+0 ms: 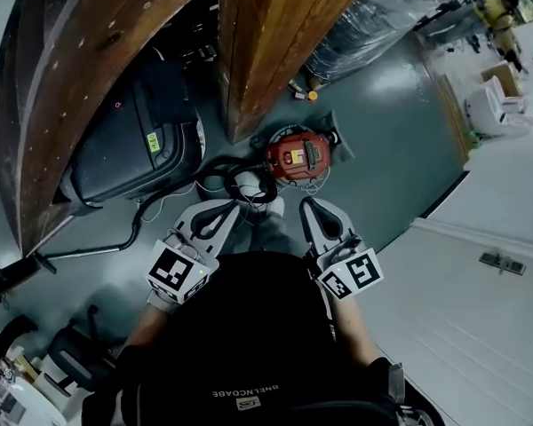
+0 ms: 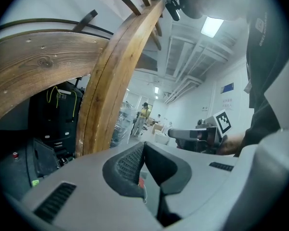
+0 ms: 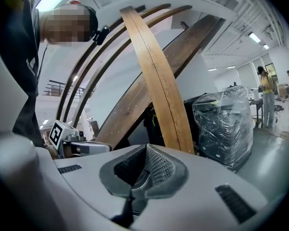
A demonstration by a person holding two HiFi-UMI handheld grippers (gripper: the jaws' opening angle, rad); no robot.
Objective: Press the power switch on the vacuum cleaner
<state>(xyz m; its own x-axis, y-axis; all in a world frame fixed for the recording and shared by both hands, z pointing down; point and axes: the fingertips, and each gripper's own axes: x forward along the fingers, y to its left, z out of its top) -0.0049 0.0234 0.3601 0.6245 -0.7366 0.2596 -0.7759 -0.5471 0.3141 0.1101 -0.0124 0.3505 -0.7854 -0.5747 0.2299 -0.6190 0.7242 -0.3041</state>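
The red vacuum cleaner [image 1: 298, 155] stands on the grey floor ahead of me, at the foot of a wooden beam, with a black hose [image 1: 215, 169] curling off to its left. Both grippers hang above the floor, short of the vacuum and apart from it. My left gripper [image 1: 234, 206] [image 2: 143, 146] is shut with nothing between its jaws. The right gripper [image 1: 309, 205] [image 3: 145, 149] is also shut and holds nothing. Each gripper view looks level across the room, so the vacuum's switch is not shown there.
Curved wooden beams [image 1: 266, 34] rise just beyond the vacuum. A black machine [image 1: 133, 140] sits to its left and a plastic-wrapped stack [image 3: 224, 126] behind. A person in yellow [image 1: 497, 11] stands far off. White panelling [image 1: 480, 309] lies at my right.
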